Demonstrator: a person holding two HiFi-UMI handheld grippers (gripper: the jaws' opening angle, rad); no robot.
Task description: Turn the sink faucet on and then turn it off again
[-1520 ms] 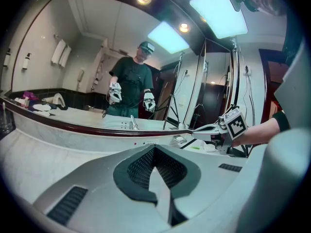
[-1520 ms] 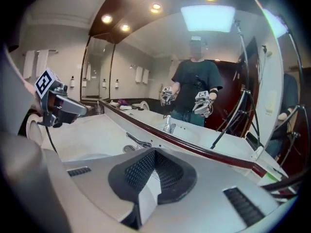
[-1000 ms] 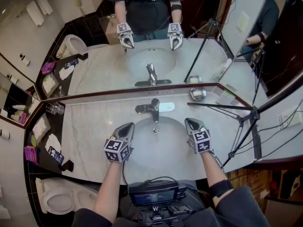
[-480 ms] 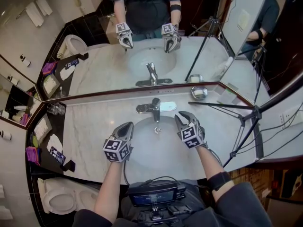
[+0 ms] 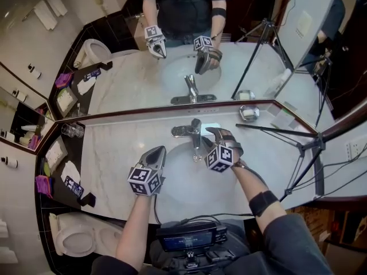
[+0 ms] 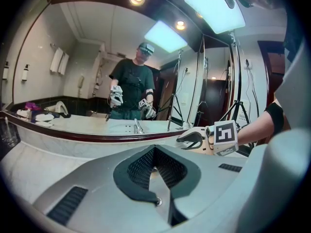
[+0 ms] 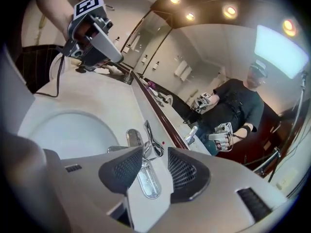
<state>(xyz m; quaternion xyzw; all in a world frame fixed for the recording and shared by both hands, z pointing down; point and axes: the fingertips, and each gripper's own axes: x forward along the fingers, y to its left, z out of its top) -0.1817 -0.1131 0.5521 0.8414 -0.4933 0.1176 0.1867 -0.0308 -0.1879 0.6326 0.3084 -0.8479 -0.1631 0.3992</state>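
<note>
a: so what changed around the chrome single-lever sink faucet (image 5: 195,129) in the last second?
b: the right gripper (image 5: 206,139) slid over from the right rim of the white oval basin (image 5: 172,179) until it was just beside the faucet, and rolled its wrist on the way. its jaws have just been opening and they stand wide now. in the right gripper view the lever sits in the gap past the tips, nothing pinched yet
a: meaning?
b: my guess is it's lining up for the turn-on grab. i see no water running, so the on step looks not done yet
a: and the other one?
b: left gripper (image 5: 157,153) hasn't budged, jaws pressed together on nothing, hovering over the basin's left side
a: where does the faucet sit and which way does it face?
b: it's at the back edge of the basin on the pale marble counter (image 5: 114,153), just under the wall mirror (image 5: 132,79). its base plate runs long along the mirror edge, left to right in the head view. the spout points out over the basin toward the person, and the slim lever stands up from it leaning a bit, exact lean is hard to tell
</note>
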